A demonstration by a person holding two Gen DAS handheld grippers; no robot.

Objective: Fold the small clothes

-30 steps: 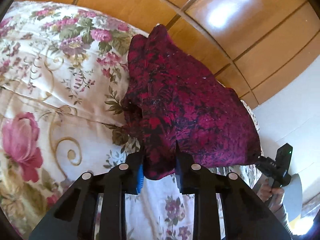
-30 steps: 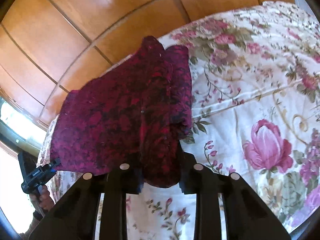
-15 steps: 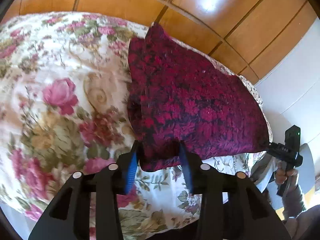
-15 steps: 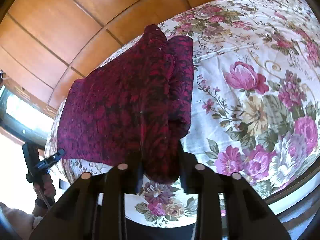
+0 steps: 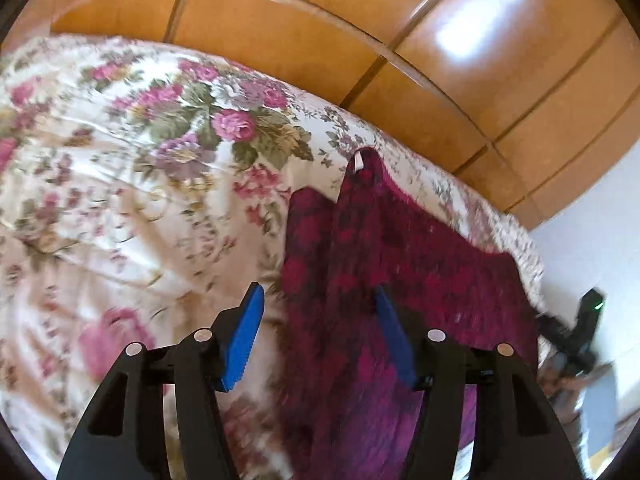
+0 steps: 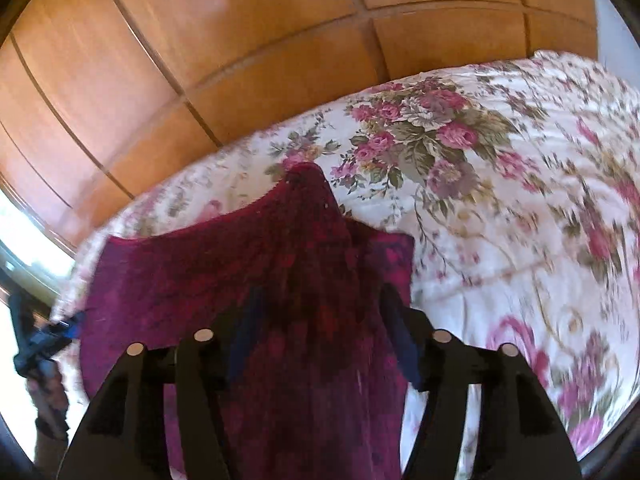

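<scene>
Floral bedspread (image 5: 120, 208), red garment (image 5: 400, 280) on it, both grippers' fingers (image 5: 244, 336) spread wide, gripping nothing.

Bed (image 5: 120, 208) cover lies broad and bare left of the dark red garment (image 5: 400, 280); a hand-held gripper could pass there. Wooden panel wall (image 5: 320, 40) closes the far side, just behind the bed edge. White wall (image 5: 592, 248) bounds the right. From the right wrist view, bare bed (image 6: 520, 220) lies right of the garment (image 6: 240, 272).
</scene>
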